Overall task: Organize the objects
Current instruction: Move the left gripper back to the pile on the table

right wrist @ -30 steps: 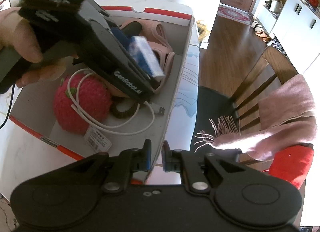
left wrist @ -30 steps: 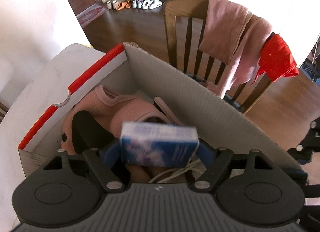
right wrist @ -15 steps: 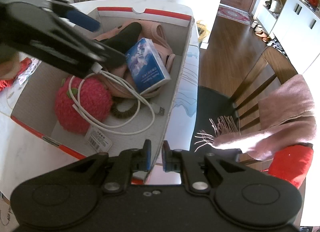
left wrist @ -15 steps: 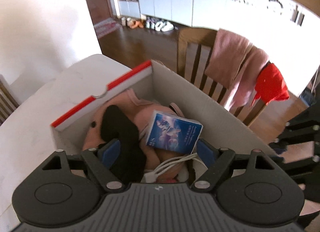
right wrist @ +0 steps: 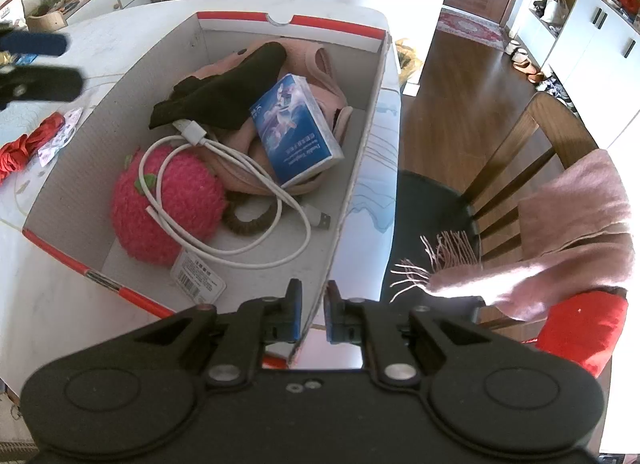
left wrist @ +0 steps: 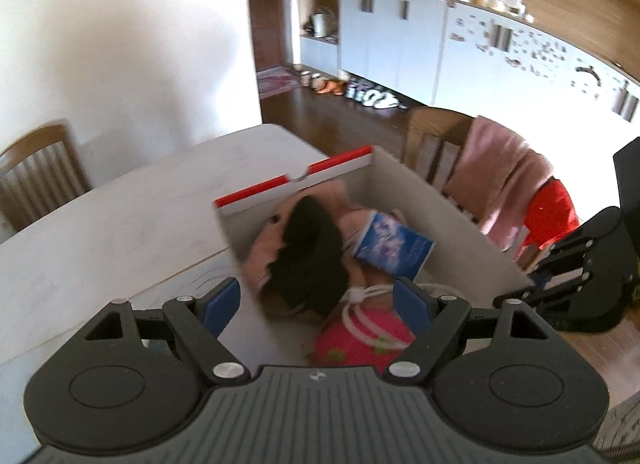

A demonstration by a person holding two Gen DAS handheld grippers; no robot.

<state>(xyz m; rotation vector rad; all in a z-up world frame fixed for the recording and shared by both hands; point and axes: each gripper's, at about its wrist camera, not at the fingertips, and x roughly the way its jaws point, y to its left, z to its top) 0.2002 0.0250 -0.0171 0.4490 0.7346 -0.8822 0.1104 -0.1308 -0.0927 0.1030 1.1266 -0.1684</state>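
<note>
A cardboard box point(right wrist: 360, 168) with red-trimmed edges sits at the corner of a pale table point(right wrist: 132, 16), partly filled as a household tidy-up goes on. The right gripper point(right wrist: 310, 316) is clamped together on the box's near wall, apparently to steady it against the table edge while things are dropped in. The left gripper point(left wrist: 318, 298) hangs above the near end of the box with its blue pads wide apart and nothing between them; in the right wrist view it shows only as a blur at the far left, over the table.

Inside, a blue packet point(right wrist: 294, 130) lies tilted on a pink garment point(right wrist: 320, 64) against the right-hand wall, beside a black cloth point(right wrist: 228, 92). A white cable point(right wrist: 240, 168) loops over a pink knitted strawberry point(right wrist: 176, 200) still bearing its price tag, with a brown hair tie point(right wrist: 252, 222) under one coil.

Red cord point(right wrist: 24, 148) and a small printed wrapper point(right wrist: 60, 136) lie on the table left of the box, likely the next candidates for packing. A chair point(right wrist: 520, 152) draped with a pink scarf point(right wrist: 568, 232) stands just beside the table.
</note>
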